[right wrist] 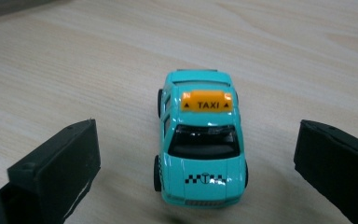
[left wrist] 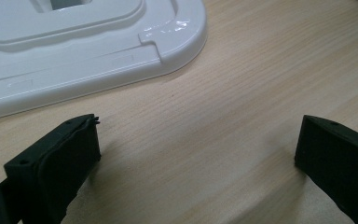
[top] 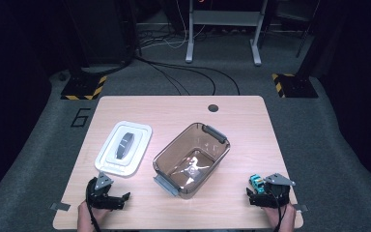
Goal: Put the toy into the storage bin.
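With my right gripper [right wrist: 198,163] wide open around the taxi [right wrist: 200,149] near the table's [top: 125,203] right front corner, I'd centre the jaws on its doors, then close gently.

grey carpet [top: 319,145], wooden table [top: 174,108], dark room

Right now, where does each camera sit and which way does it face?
High view: above the person's side, facing forward and down on the wooden table; both hands, left tool and right tool enter at the bottom.
Left gripper view: on the left tool, facing the white lid; its open jaws show.
Right gripper view: on the right tool, facing the teal toy taxi, loose between open jaws.
Shared: high and right gripper views both show the taxi.
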Tool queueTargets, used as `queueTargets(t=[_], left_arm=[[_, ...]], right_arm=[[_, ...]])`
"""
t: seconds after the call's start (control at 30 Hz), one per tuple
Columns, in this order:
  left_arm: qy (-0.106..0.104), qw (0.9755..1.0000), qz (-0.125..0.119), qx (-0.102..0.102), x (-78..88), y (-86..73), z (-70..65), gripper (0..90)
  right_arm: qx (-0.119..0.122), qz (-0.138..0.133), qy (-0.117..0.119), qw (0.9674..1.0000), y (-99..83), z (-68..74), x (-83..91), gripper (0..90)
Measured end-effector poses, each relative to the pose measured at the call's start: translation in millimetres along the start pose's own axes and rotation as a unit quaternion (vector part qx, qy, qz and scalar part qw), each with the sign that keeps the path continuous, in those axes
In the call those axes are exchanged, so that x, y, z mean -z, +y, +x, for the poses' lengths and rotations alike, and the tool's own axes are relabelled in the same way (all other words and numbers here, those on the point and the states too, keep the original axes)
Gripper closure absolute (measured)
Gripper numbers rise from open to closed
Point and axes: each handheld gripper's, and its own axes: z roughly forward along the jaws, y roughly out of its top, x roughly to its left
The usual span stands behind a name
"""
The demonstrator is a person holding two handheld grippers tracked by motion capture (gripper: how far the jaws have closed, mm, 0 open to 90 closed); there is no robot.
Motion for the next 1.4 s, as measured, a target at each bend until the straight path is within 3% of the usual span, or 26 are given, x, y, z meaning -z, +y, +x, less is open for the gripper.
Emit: queueTargets(t=[0.27,0.5,0.6,0.77,1.17,1.4], left_arm=[[0.0,1.0,0.001,0.001,-0.1,0.1,-0.2,0.0],[-0.002,1.0,0.004,0.0,0.4,0.4,0.0,0.0],[0.0,1.0,0.001,0.001,-0.2,0.3,-0.1,0.0],[0.0,1.0,0.002,0.002,-0.2,0.3,-0.3,0.0],[0.0,1.0,-0.001,0.008,-0.6,0.2,-0.9,0.0],[0.001,1.0,0.0,0.009,-0.6,0.3,-1.0,0.0]], right_arm=[[0.01,-0.011,0.006,0.9999,8.1,0.7,-0.3,0.0],[-0.006,-0.019,0.009,0.9998,8.9,-3.5,-3.1,0.0],[-0.008,-0.025,0.008,0.9996,6.7,-3.1,-1.8,7.5],[-0.012,-0.025,0.002,0.9996,4.9,-4.5,-0.8,30.8],[0.009,-0.021,-0.005,0.9997,3.5,0.6,-5.2,46.5],[0.011,-0.021,-0.005,0.9997,3.0,0.0,-4.7,48.9]])
